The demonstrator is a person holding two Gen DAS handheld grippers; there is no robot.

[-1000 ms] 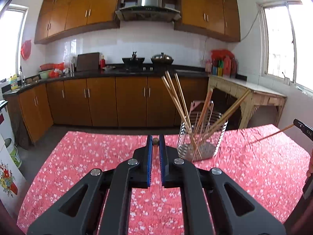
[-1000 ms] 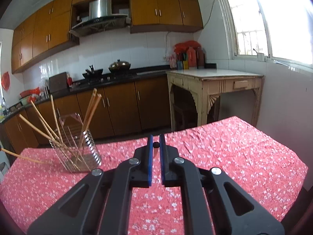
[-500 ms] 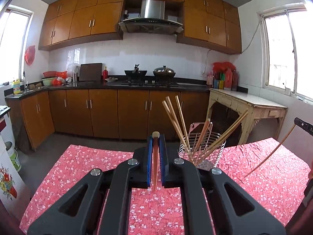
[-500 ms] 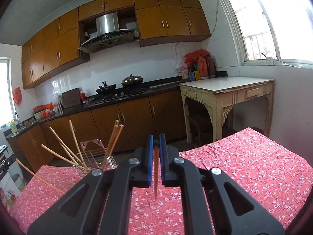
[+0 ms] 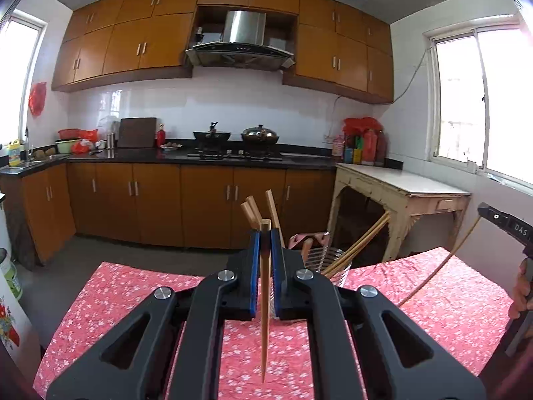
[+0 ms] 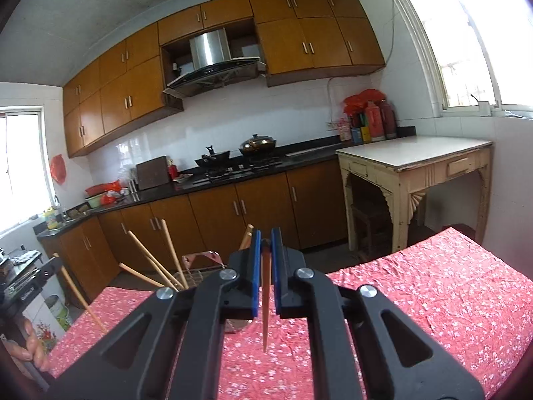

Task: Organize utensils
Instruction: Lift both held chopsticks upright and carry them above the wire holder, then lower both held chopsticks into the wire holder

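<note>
A: Status on the chopsticks?

B: One chopstick [image 5: 265, 300] is clamped in the left gripper [image 5: 265, 243], another chopstick [image 6: 265, 300] in the right gripper [image 6: 265, 243]. Both hang tip-down above the tablecloth [image 5: 449, 300].

A: Why vertical?

B: Likely so they drop straight into the wire holder [image 5: 333, 260], just beyond the fingers. Several chopsticks already lean inside it, fanned out.

A: Risk?

B: Clipping those.

Kitchen ahead of the tool — orange-brown wall cabinets [image 5: 140, 50] flank a steel range hood [image 5: 241, 41] above a black countertop [image 5: 186, 156] and white tiled wall [image 5: 266, 106]. To the right: a cream side table [image 6: 416, 160] under a bright window [image 5: 483, 100]. Below lies a red floral tablecloth [image 6: 416, 293].
</note>
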